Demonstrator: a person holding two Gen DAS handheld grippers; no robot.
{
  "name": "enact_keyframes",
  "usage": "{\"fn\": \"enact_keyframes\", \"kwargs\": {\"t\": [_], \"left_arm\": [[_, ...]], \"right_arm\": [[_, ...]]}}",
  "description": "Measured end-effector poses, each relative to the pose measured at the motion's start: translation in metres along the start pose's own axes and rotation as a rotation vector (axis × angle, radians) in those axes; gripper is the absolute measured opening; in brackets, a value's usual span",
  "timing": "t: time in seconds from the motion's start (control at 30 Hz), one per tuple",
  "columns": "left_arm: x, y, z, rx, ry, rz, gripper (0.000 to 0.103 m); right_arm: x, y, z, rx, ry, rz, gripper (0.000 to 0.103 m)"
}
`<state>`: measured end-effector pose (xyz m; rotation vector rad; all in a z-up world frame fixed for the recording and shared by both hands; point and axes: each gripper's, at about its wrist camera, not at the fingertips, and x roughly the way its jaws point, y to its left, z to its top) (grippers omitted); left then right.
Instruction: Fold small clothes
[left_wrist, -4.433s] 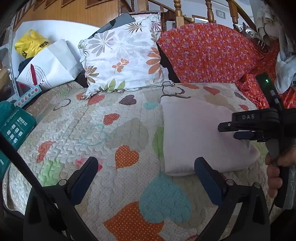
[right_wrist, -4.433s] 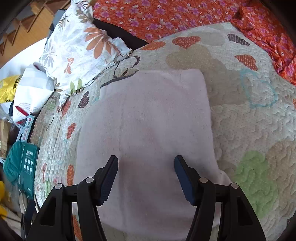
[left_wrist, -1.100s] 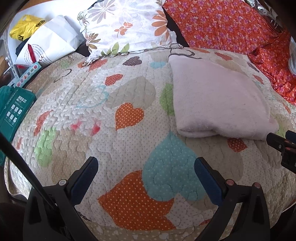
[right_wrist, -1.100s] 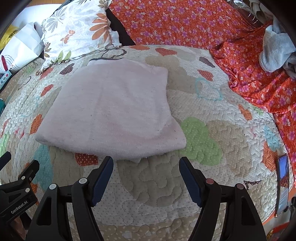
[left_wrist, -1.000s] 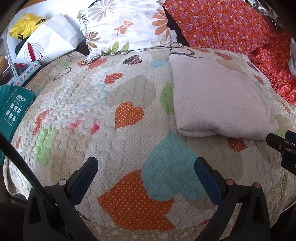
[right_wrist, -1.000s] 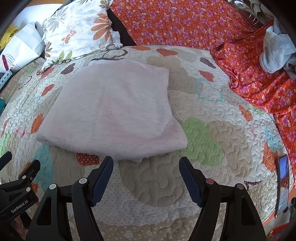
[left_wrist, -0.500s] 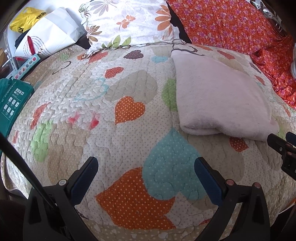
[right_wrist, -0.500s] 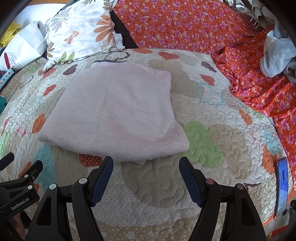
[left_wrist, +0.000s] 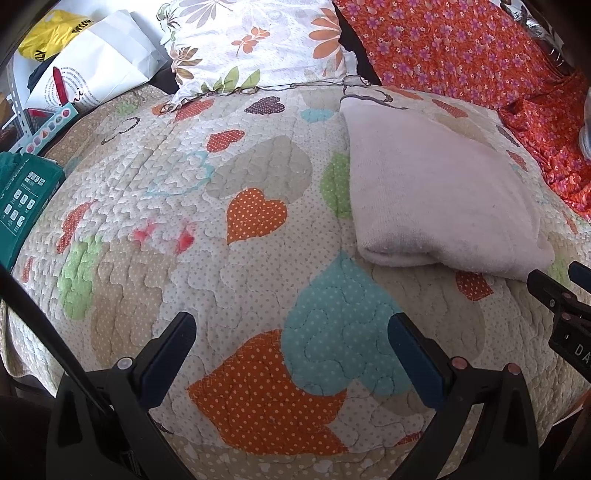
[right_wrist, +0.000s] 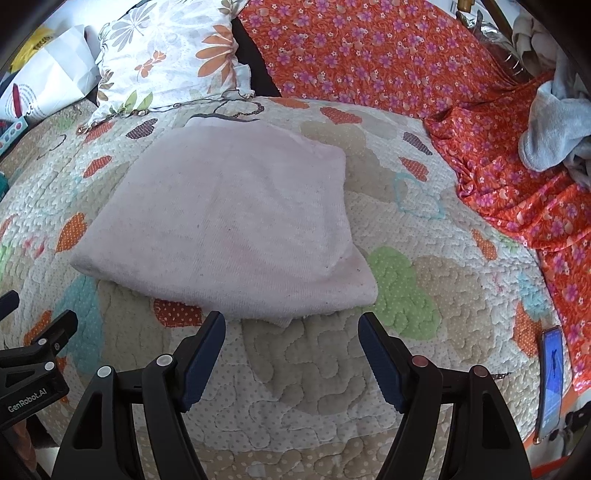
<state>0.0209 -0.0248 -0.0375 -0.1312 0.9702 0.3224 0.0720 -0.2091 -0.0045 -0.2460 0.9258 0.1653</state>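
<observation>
Folded pale pink cloth (right_wrist: 229, 221) unmoved; both hand-held grippers withdrawn, gaping.

On my left tongs (right_wrist: 22, 369), the black body reads "GenRobot.AI" in white. On my right tongs (left_wrist: 569, 332), only the white letters "DA" show at the frame edge. Other print is too small to read.

The folded garment (right_wrist: 229, 229) lies on the quilt (right_wrist: 332, 387), right of the quilt's centre. The pillow (right_wrist: 166, 55) stands at the far edge, behind the garment. The paper bag (left_wrist: 96, 66) lies far left. The phone (right_wrist: 552, 380) lies near right. Both grippers are positioned near, in front of the garment.
</observation>
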Motion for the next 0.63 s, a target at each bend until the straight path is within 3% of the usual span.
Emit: {"fn": "enact_keyframes", "kwargs": {"t": [0.63], "left_arm": [[-0.0034,-0.0046,-0.0019,0.017,-0.013,-0.025,0.103]], "right_arm": [[-0.0061,0.0037,0.0011,-0.019,-0.027,-0.029,0.079]]}}
